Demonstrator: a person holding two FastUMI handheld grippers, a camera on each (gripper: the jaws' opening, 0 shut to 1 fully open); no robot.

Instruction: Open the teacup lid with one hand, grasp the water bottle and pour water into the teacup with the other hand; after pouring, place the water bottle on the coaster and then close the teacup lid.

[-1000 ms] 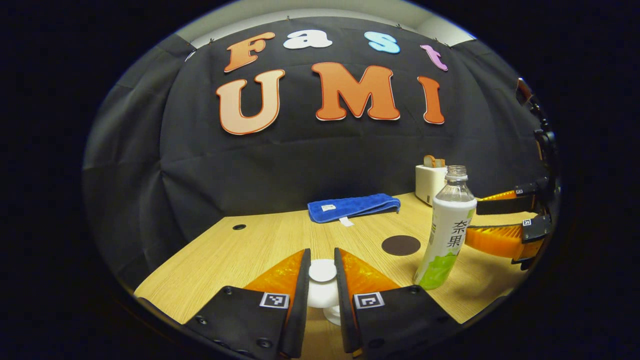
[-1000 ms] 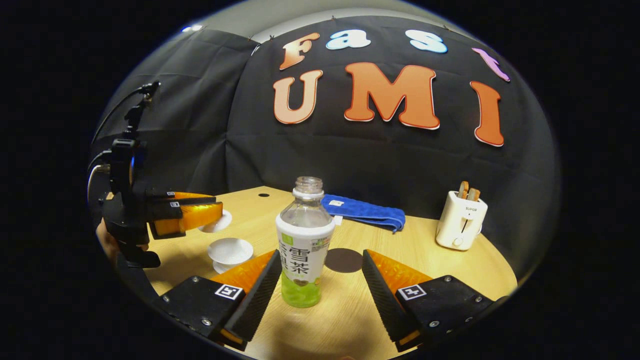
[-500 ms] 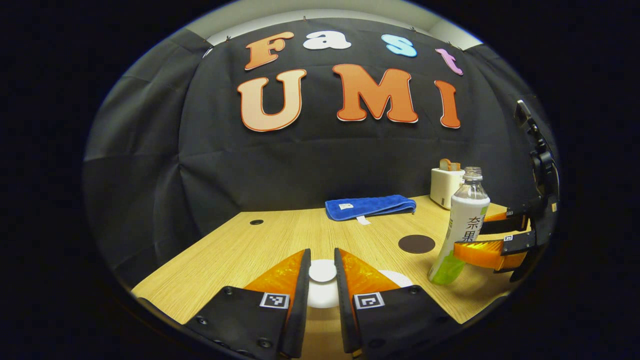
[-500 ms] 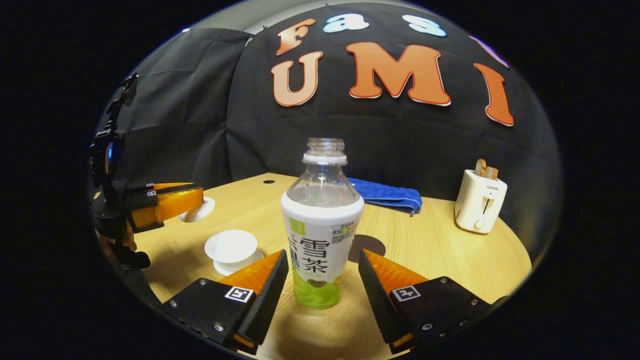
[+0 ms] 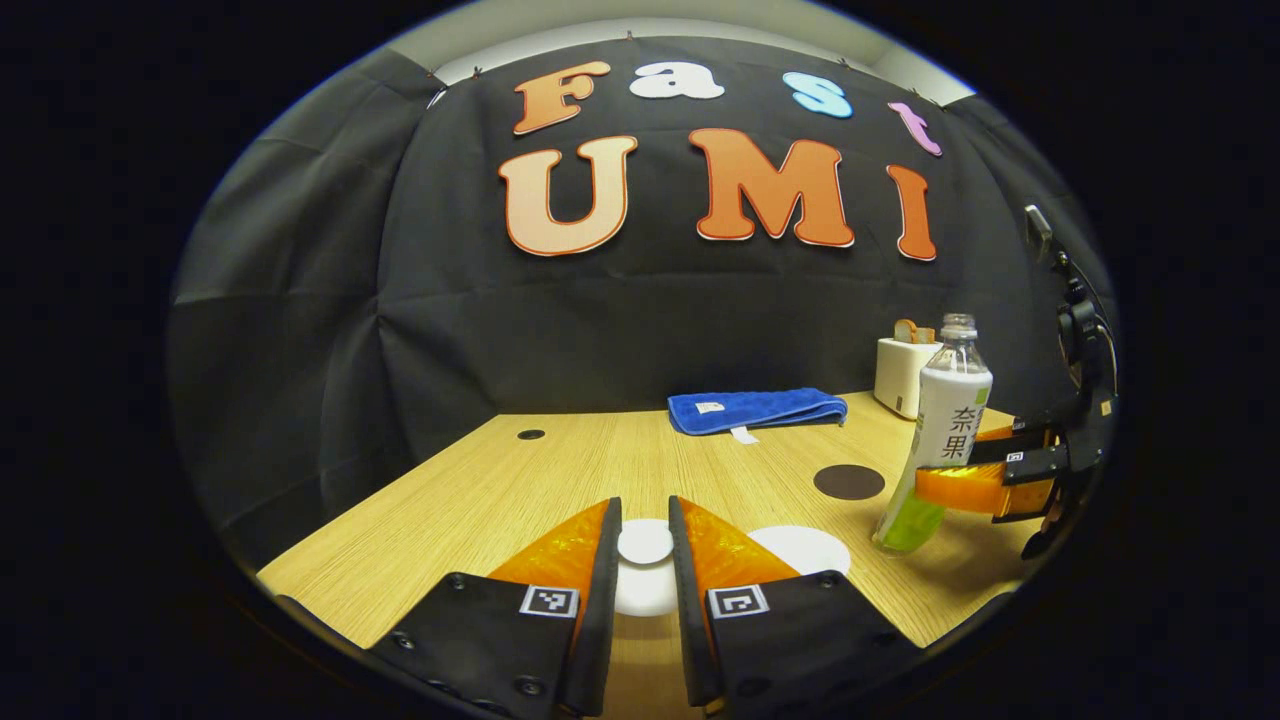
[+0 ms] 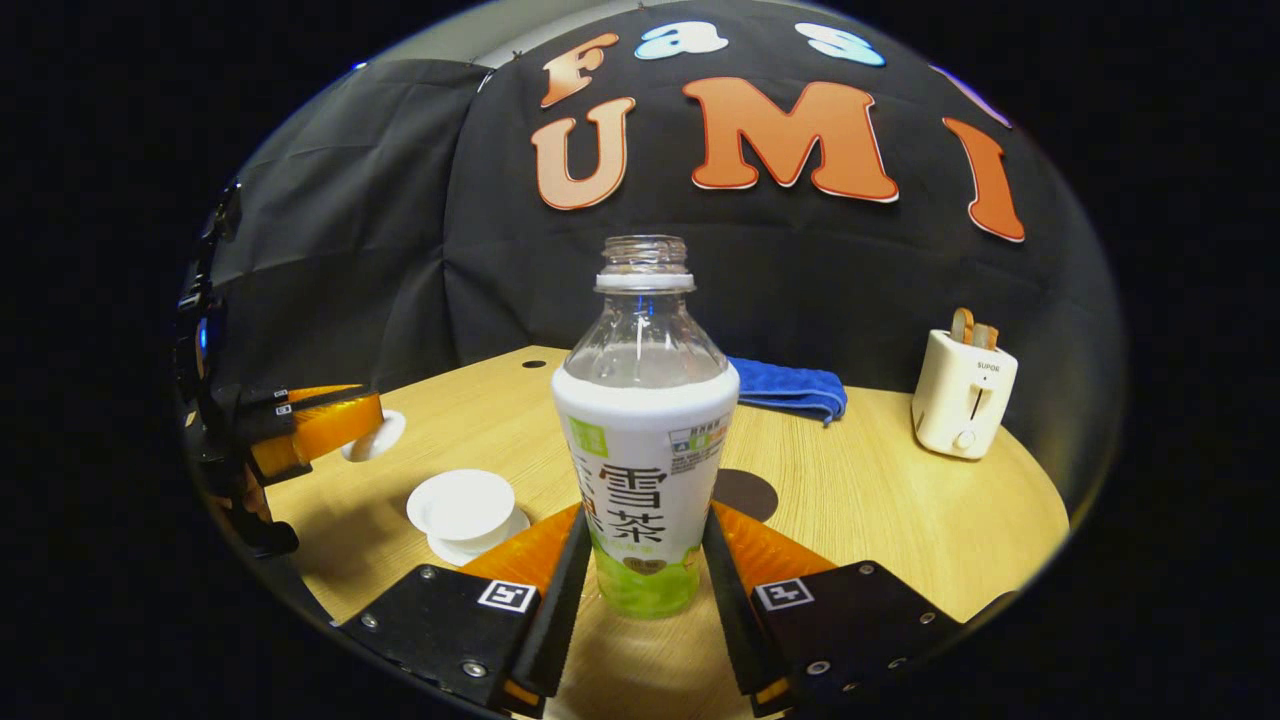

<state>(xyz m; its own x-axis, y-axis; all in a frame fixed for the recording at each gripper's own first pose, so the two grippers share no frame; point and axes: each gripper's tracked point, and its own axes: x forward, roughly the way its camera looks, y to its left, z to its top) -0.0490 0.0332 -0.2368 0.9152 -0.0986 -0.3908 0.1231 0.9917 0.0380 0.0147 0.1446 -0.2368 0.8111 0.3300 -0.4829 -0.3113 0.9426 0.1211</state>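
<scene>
My left gripper [image 5: 645, 545] is clamped on the knob of the teacup lid [image 5: 645, 560], both fingers pressing its sides, and holds the lid clear of the cup; in the right gripper view the same lid [image 6: 375, 437] hangs at the fingertips above the wooden table [image 6: 880, 500], off to the side of the teacup. The teacup [image 6: 462, 505] sits uncovered on its saucer, upright, on the table's near left part. My right gripper [image 6: 645, 560] has both fingers against the lower labelled body of the water bottle [image 6: 645, 440]; the bottle stands upright, uncapped, its base seemingly on the table, though I cannot confirm contact. From the left gripper view the bottle [image 5: 940, 430] stands just right of the teacup [image 5: 800, 548], held between the fingers at mid-label. The dark round coaster [image 5: 848, 481] lies bare, behind and near the bottle. A folded blue towel [image 5: 757, 410] and a white toaster [image 6: 963, 395] stand toward the far edge.
</scene>
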